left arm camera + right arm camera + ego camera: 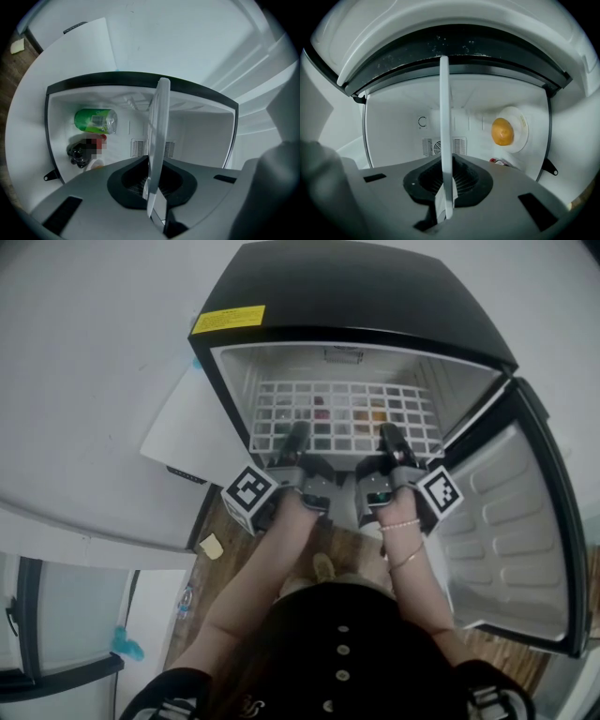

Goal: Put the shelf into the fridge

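- Holding the wire shelf (347,413) by its front edge w/ both claws: left gripper (297,434) left of centre, right gripper (390,435) right of centre, side by side and level.
- Left gripper view: jaws closed down to a thin gap, the shelf edge pinched between the dark pads. Right gripper view shows the same, w/ the shelf as a thin white band running straight out from the jaws.
- Shelf location: flat, most of its grid already inside the open mini fridge (356,287), front edge near the opening. The door (511,521) is swung wide to the right, clear of it.
- Key relation: the shelf lies straight ahead of both claws, its long axis across the fridge from side wall to side wall. Neither hand is nearer, so the push prob. has to go straight back, both sides equal, or it skews.
- Can't tell if the side edges sit on the wall ledges.
- Below the shelf: a green can (95,120) on its side, a dark bottle (78,153), and a yellow-orange round thing (502,131).
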Demonstrator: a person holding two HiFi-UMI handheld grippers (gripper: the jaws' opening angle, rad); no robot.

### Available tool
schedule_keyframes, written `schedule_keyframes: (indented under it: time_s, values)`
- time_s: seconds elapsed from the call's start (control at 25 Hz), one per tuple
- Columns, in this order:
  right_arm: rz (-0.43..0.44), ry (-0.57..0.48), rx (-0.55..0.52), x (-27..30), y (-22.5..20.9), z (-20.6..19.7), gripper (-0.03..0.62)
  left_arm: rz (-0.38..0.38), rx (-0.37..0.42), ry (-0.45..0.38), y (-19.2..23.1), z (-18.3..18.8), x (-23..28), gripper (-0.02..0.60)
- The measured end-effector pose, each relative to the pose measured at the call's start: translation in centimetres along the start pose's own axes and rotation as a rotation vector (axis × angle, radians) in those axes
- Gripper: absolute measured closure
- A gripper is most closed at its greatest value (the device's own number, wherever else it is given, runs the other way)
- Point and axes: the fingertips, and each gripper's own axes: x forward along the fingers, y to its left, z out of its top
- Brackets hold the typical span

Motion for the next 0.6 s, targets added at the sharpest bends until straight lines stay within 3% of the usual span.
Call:
schedule_keyframes:
  time_s: [0.6]
  values:
    - [-0.021,0.004,0.008,2.2,0.1,0.5,0.562,0.025,0.042,-0.019,0.4,1.2,1.9,0.552]
